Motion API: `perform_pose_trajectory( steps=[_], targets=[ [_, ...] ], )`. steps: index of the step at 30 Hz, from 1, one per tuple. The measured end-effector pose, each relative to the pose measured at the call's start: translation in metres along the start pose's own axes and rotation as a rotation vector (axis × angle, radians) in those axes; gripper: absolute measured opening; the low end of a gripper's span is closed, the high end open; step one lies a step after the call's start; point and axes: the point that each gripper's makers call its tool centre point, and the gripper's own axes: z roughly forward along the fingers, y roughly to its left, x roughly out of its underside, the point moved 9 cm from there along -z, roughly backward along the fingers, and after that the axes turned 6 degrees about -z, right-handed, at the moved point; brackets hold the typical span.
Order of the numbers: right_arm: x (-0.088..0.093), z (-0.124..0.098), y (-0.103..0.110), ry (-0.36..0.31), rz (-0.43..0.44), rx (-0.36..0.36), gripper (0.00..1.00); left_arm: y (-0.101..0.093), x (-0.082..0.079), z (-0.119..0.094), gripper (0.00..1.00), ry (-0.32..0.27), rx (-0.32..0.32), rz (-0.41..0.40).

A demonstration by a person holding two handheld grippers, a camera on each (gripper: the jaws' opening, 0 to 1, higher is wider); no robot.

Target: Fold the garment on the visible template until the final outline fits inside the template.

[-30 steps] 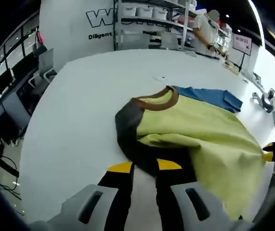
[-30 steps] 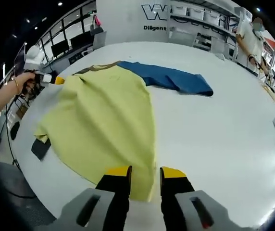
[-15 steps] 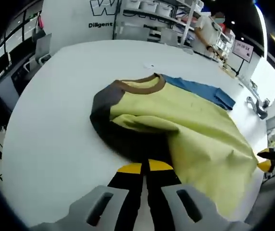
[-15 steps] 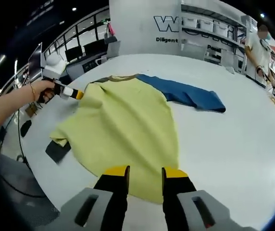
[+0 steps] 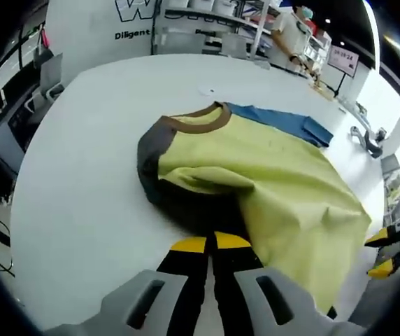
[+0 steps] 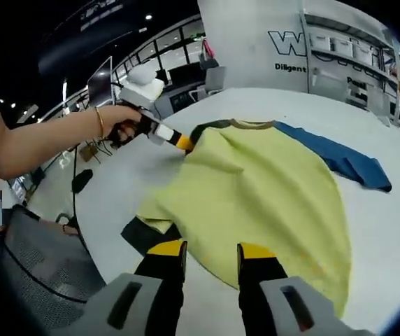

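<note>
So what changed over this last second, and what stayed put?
The left gripper closed its fingers on the dark sleeve and carried it inward over the yellow shirt. The right gripper pulled back off the hem; its fingers stand apart. The blue template stayed flat on the white table, under the collar side.

A white wall (image 6: pixel 256 42) with dark lettering rises beside storage shelves (image 5: pixel 207 28) under ceiling spotlights (image 6: pixel 148 17).

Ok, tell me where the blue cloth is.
The blue cloth lies flat on the white table, partly under the yellow shirt beside its brown collar; in the right gripper view it trails off right.
</note>
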Motion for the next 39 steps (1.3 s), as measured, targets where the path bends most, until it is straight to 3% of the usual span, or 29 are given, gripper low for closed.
perform_pose_trajectory(
  steps=[3,5,8,12,15,17,18,19,20,21,24,27,30,34,36,37,39],
  targets=[
    [-0.006,0.019,0.03,0.011,-0.028,-0.064,0.24,0.0,0.0,0.0,0.04,0.0,0.006,-0.007],
    [-0.01,0.028,0.048,0.008,0.038,-0.116,0.21,0.0,0.0,-0.001,0.04,-0.002,0.01,-0.012],
    [-0.01,0.041,0.063,0.057,0.059,-0.151,0.25,-0.001,0.001,-0.001,0.04,-0.004,0.016,-0.016],
    [-0.012,0.064,0.072,0.07,0.097,-0.119,0.23,0.0,0.001,0.0,0.04,0.0,0.028,-0.014],
    [-0.022,0.076,0.069,0.04,0.121,-0.013,0.21,0.001,0.001,-0.001,0.04,-0.003,0.037,-0.019],
    [-0.023,0.083,0.069,0.085,0.103,0.032,0.15,0.001,0.001,-0.002,0.04,-0.006,0.048,-0.016],
    [-0.023,0.086,0.069,0.09,0.105,0.041,0.09,0.001,0.001,-0.002,0.04,-0.004,0.051,-0.014],
    [-0.019,0.087,0.067,0.137,0.07,0.062,0.0,0.001,0.001,-0.002,0.04,-0.003,0.054,-0.012],
    [-0.018,0.087,0.066,0.131,0.079,0.091,0.0,0.002,0.001,-0.002,0.04,-0.003,0.056,-0.01],
    [-0.019,0.087,0.068,0.117,0.074,0.059,0.0,0.003,0.001,-0.003,0.04,-0.002,0.057,-0.01],
    [-0.021,0.074,0.07,0.106,0.091,0.04,0.0,0.007,0.001,-0.005,0.04,0.003,0.058,-0.002],
    [-0.029,0.056,0.077,0.08,0.135,-0.034,0.0,0.015,-0.003,-0.013,0.04,-0.007,0.043,0.018],
    [-0.036,0.038,0.078,0.063,0.267,-0.104,0.0,0.022,-0.008,-0.023,0.04,-0.022,0.022,0.032],
    [-0.044,0.018,0.076,0.031,0.36,-0.216,0.0,0.031,-0.012,-0.035,0.04,-0.015,-0.006,0.053],
    [-0.043,0.014,0.074,0.048,0.423,-0.256,0.0,0.038,-0.013,-0.04,0.04,-0.005,-0.037,0.08],
    [-0.041,0.012,0.072,0.062,0.471,-0.312,0.0,0.043,-0.014,-0.042,0.04,0.008,-0.054,0.099],
    [-0.04,0.011,0.069,0.042,0.48,-0.3,0.0,0.046,-0.014,-0.043,0.04,0.012,-0.064,0.098]
  ],
)
